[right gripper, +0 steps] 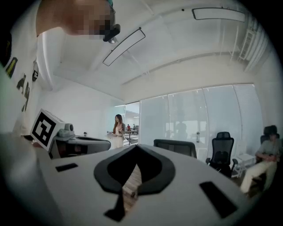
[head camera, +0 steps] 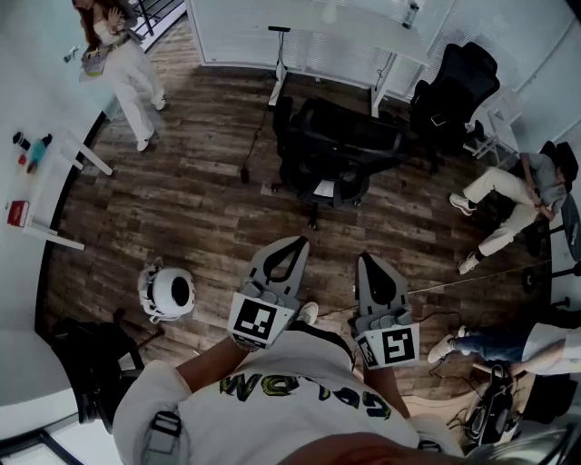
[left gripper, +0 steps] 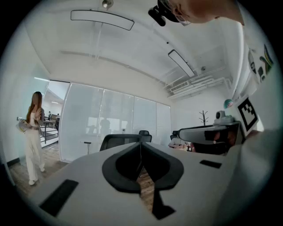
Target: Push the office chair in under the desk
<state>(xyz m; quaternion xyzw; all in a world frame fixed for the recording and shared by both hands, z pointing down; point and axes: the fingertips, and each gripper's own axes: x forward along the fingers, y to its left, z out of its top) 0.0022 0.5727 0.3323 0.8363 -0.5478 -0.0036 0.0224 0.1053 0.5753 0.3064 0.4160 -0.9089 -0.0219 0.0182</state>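
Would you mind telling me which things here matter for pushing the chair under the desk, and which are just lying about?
For the job: office chair, white desk, left gripper and right gripper, both shut and empty.
Lying about: second black chair, round white device, red item.

The person wears a white T-shirt [head camera: 272, 420] with yellow-green lettering. The left gripper [head camera: 292, 243] and right gripper [head camera: 365, 260] are white, black-lined, carrying black-and-white marker cubes [head camera: 257, 320].

Head cam looks steeply down from high up. Gripper cams sit low, facing level; all catch the chair [head camera: 331, 150].
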